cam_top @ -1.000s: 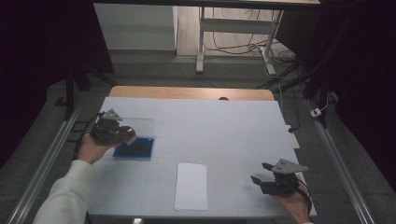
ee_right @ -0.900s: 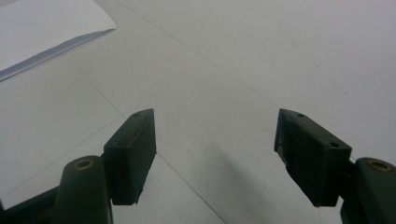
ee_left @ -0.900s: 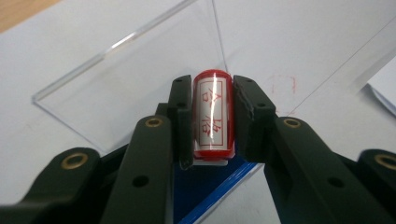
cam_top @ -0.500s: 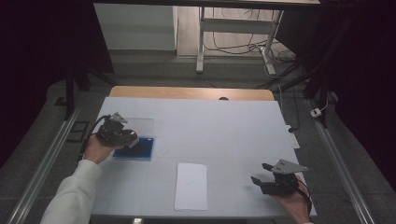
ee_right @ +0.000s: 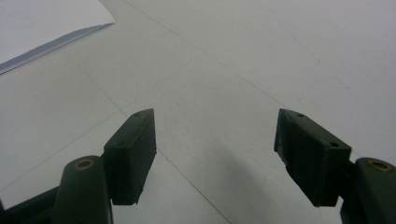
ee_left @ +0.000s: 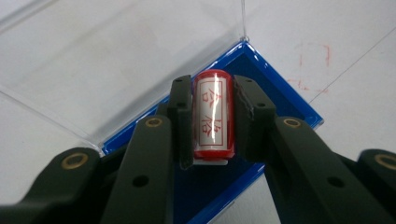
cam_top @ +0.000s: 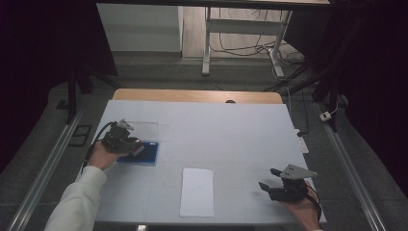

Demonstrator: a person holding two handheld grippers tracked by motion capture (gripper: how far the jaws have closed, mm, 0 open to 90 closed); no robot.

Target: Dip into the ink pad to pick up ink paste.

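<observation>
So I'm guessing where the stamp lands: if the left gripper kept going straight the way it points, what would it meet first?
Probably the blue ink pad lying below the stamp that the left gripper clamps; depth is unclear.

Just beyond the left gripper point(cam_top: 137, 147), passage is blocked by the raised clear plastic lid point(ee_left: 116, 60) of the blue ink-pad case point(ee_left: 280, 100). Ahead of the right gripper point(ee_right: 215, 154), bare white tabletop point(ee_right: 261, 60) is left free; a flat white paper sheet point(cam_top: 197, 191) lies well to its left.

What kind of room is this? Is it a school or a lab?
It looks more like a lab or recording workshop. A white-covered table stands in a dark room, with loose cables on the floor behind, metal rails beside it, and a person working with a hand-held gripper.
</observation>
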